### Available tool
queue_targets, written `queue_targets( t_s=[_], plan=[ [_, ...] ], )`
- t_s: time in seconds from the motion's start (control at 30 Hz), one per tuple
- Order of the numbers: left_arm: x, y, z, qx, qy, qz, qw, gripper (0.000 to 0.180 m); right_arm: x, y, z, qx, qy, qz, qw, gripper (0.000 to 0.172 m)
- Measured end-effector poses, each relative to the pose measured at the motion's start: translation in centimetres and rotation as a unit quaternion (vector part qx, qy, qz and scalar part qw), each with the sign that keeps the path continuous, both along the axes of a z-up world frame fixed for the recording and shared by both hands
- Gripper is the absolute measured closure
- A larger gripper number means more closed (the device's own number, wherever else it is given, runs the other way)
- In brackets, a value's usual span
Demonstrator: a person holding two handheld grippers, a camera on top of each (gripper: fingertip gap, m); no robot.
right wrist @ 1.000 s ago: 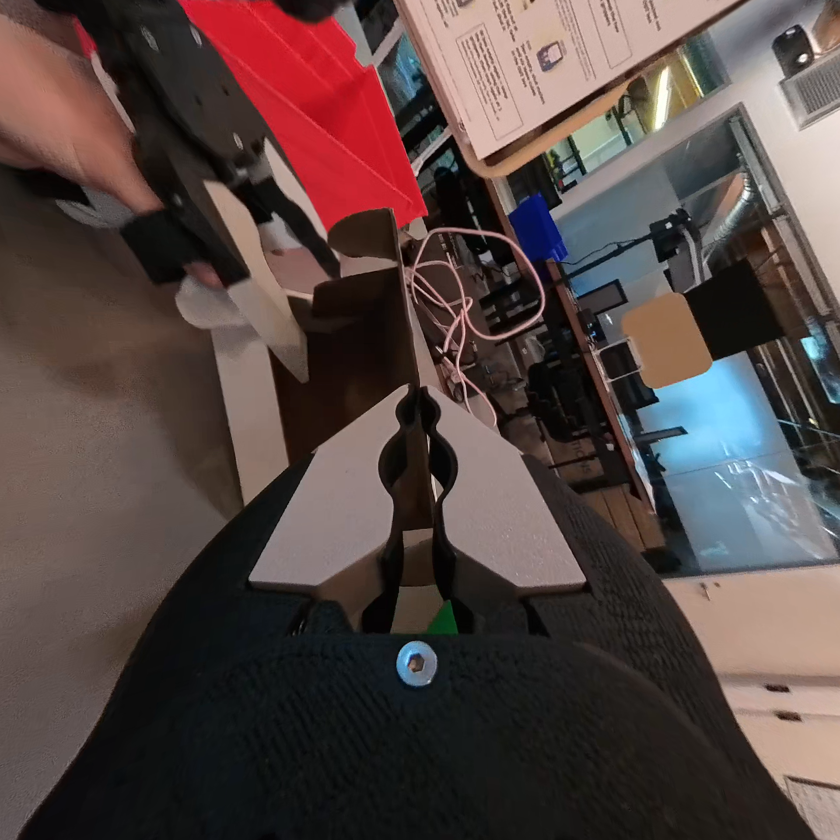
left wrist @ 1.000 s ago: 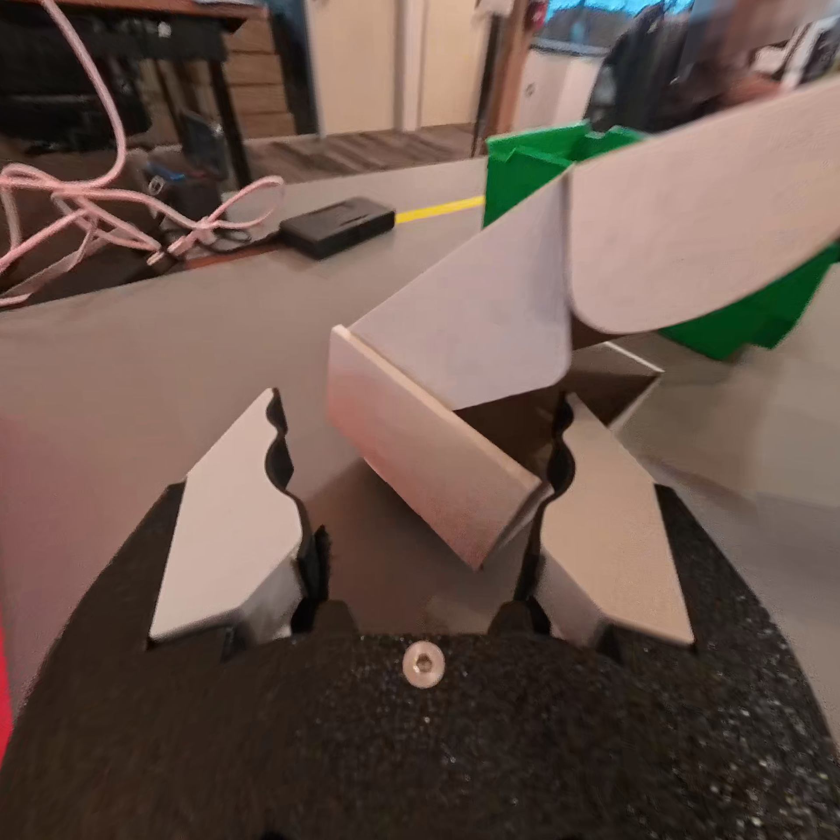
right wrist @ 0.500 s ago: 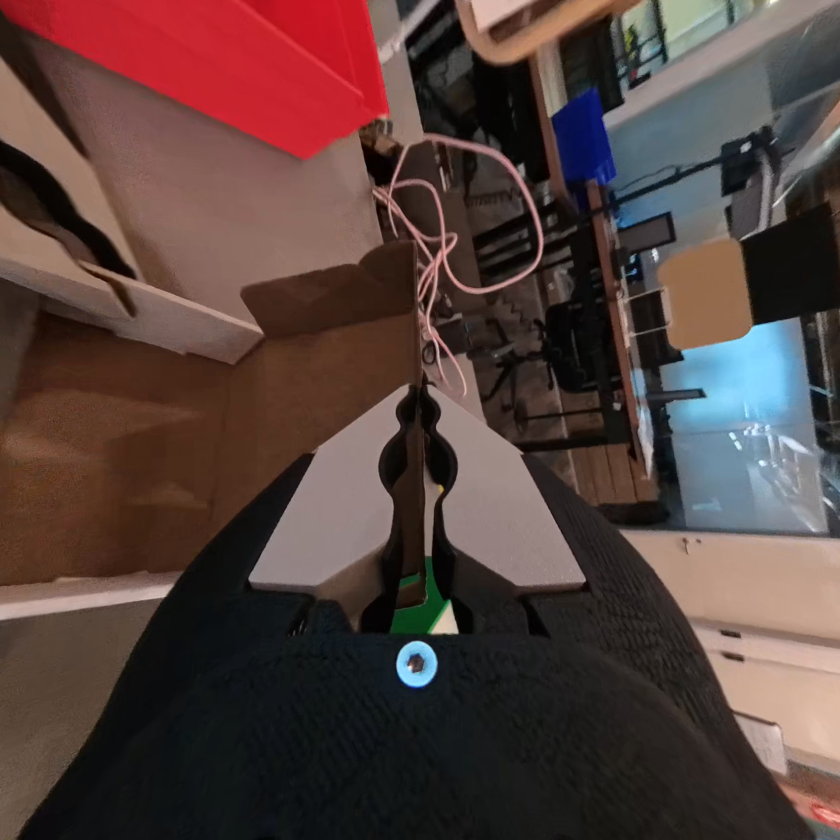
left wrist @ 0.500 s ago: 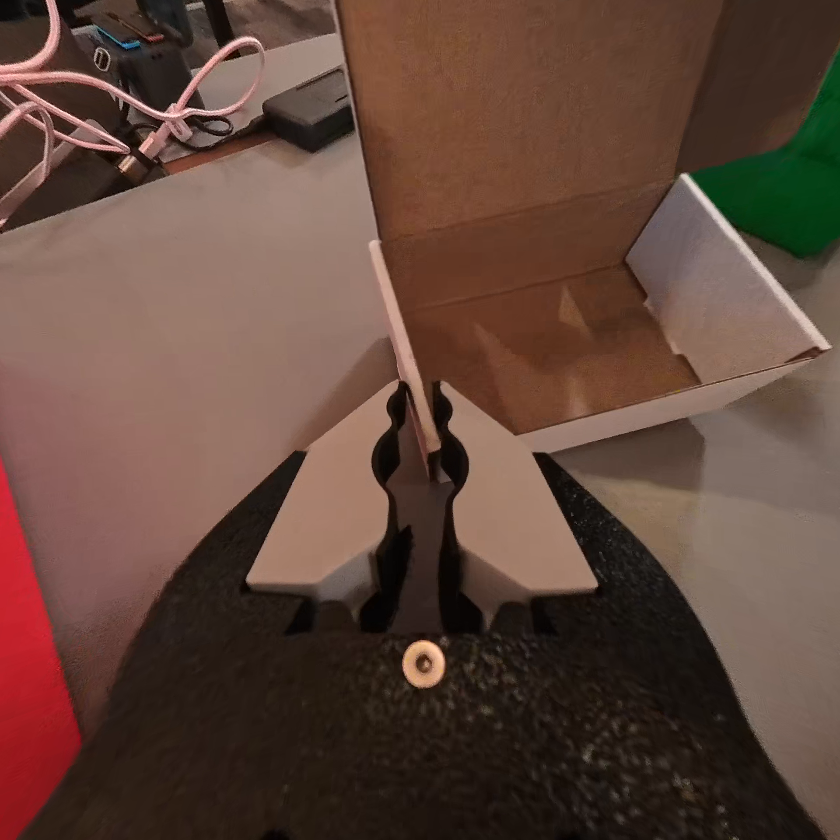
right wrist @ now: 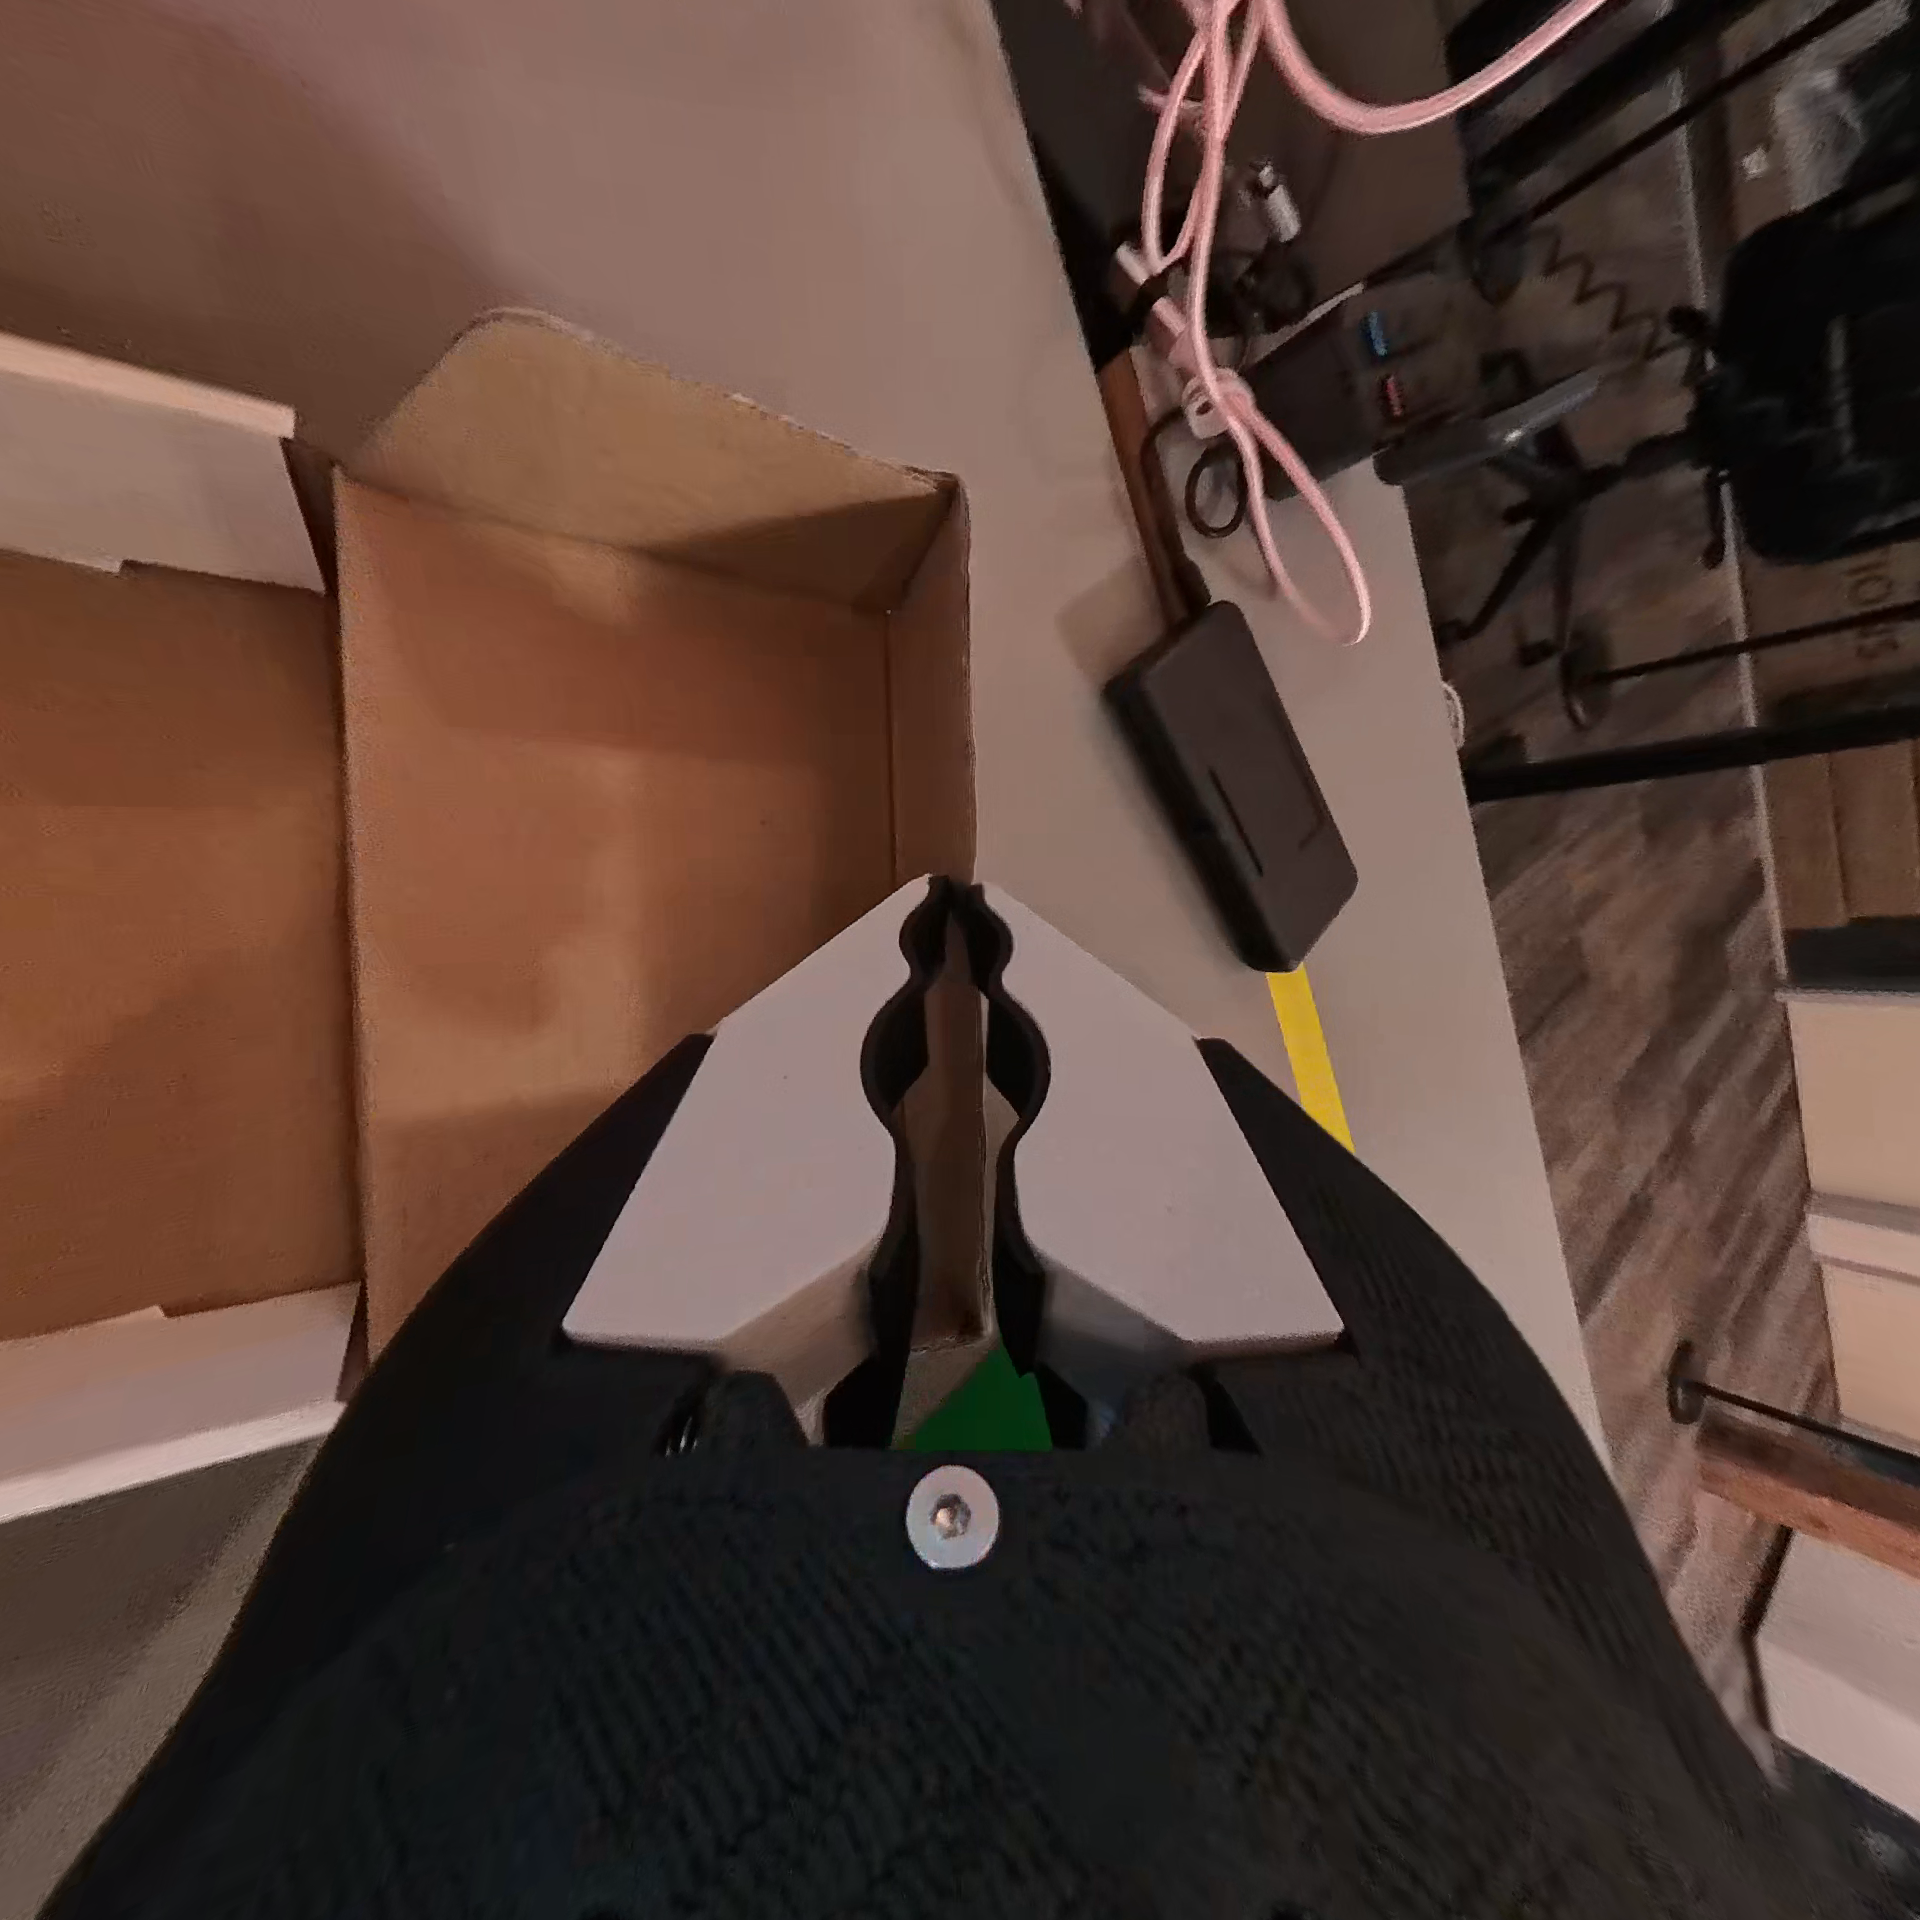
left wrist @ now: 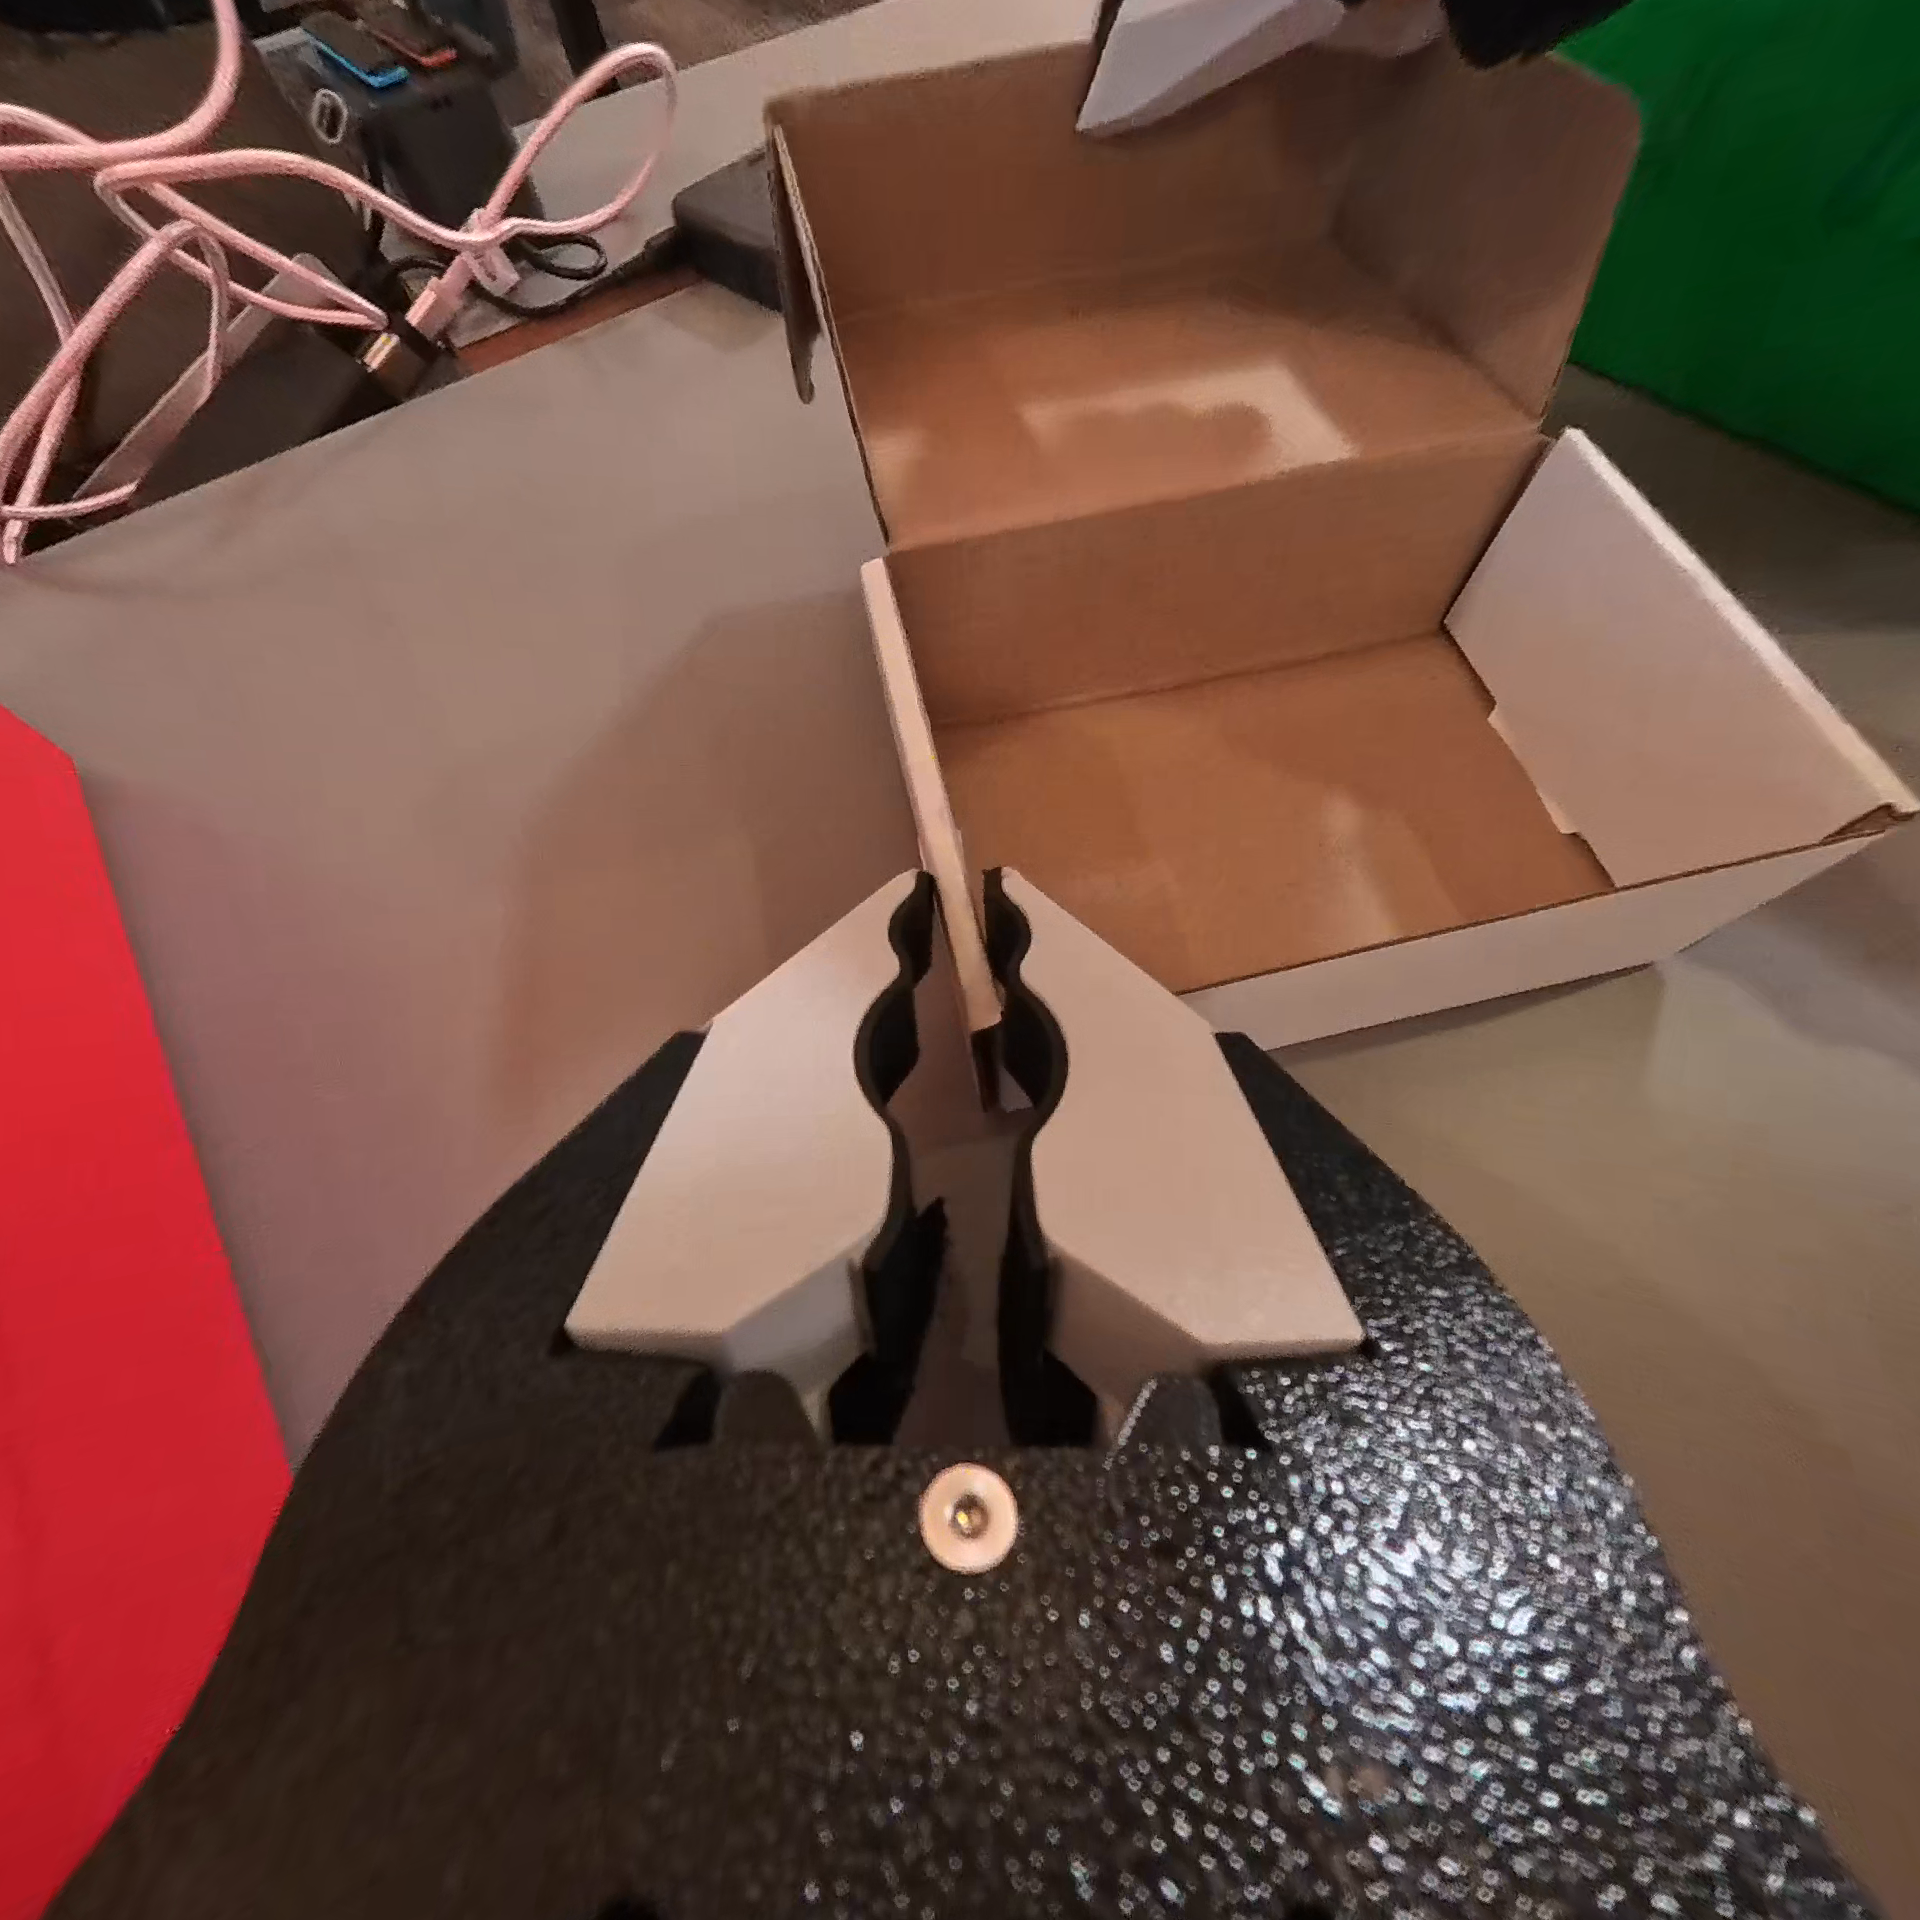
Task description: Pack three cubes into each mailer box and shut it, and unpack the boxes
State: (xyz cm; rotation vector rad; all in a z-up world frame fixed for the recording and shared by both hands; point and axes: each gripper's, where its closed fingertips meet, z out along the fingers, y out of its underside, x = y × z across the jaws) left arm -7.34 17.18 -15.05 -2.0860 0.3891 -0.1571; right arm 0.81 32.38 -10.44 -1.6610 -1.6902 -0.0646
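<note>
An open mailer box, white outside and brown inside, stands on the grey table; its right wall (left wrist: 1621, 727) is plain in the left wrist view, and nothing lies inside it. My left gripper (left wrist: 961, 894) is shut on the box's left side wall (left wrist: 925, 748) near the front corner. The lid (left wrist: 1143, 343) leans back behind the box. My right gripper (right wrist: 954, 888) is shut on the lid's front flap (right wrist: 935, 675), with the lid's brown inside (right wrist: 623, 779) to its left. It also shows at the top of the left wrist view (left wrist: 1195, 62). No cubes are in view.
A red bin (left wrist: 104, 1143) is close on the left and a green bin (left wrist: 1766, 260) at the back right. A black device (right wrist: 1236, 779), pink cables (left wrist: 208, 260) and a yellow tape strip (right wrist: 1309, 1049) lie by the table's far edge. The left gripper's tips are roughly 20 cm from the right gripper's.
My left gripper, open beside the box a second ago, has closed on its side wall. My right gripper has kept hold of the flap and swung the lid up and back, opening the box.
</note>
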Motion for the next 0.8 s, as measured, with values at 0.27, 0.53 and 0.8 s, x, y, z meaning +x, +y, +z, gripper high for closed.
queue_targets(
  t_s=[0.27, 0.53, 0.8],
  plan=[
    [0.0, 0.1, 0.1, 0.011, -0.003, -0.001, 1.000, 0.174, -0.1, -2.1, 10.9, 0.170, 0.213, -0.015, 0.962, 0.124],
    [-1.8, 0.6, 0.1, 0.018, -0.005, 0.050, 0.999, 0.174, 4.9, -10.2, 14.4, 0.191, 0.434, -0.038, 0.880, 0.114],
    [-2.2, 0.7, 0.2, 0.032, -0.007, 0.074, 0.997, 0.174, 3.9, -11.7, 1.0, -0.025, 0.391, -0.136, 0.910, 0.082]
  ],
)
